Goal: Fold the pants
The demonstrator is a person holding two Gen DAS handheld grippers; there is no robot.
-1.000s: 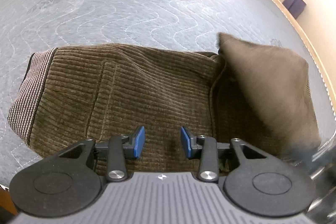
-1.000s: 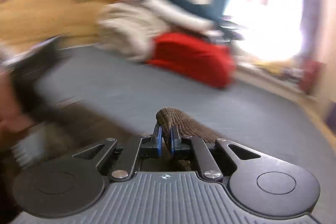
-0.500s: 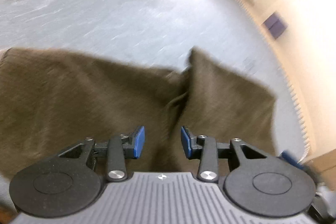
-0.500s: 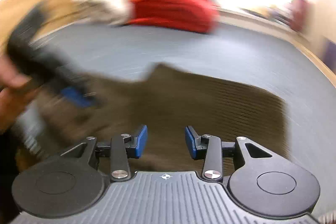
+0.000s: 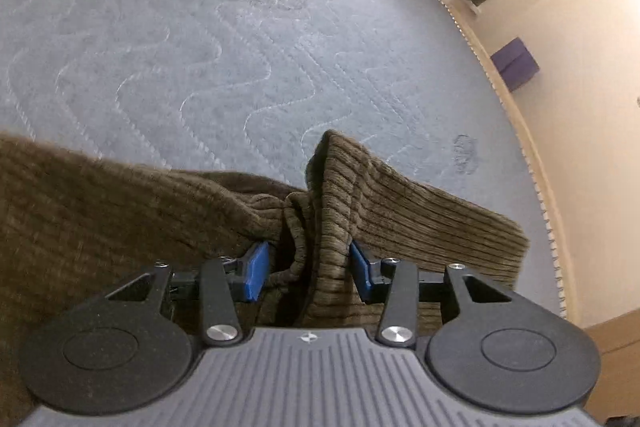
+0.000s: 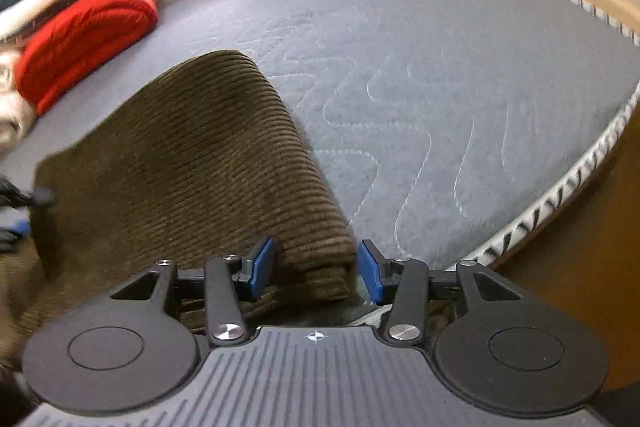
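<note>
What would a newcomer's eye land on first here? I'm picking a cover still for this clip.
The brown corduroy pants dominate, lying rumpled on the grey quilted mattress, with a bunched ridge of cloth between the blue pads of the left tongs, whose jaws are closing. In the right wrist view, a folded-over leg's edge sits between the opening right tongs. A bright red bundle glows at the mattress's far left edge.

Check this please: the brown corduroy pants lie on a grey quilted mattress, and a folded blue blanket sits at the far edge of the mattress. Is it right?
One detail is wrong. The folded blanket at the far edge is red, not blue; the right wrist view shows it clearly. The rest holds: the brown corduroy pants lie on the grey quilted mattress.
</note>
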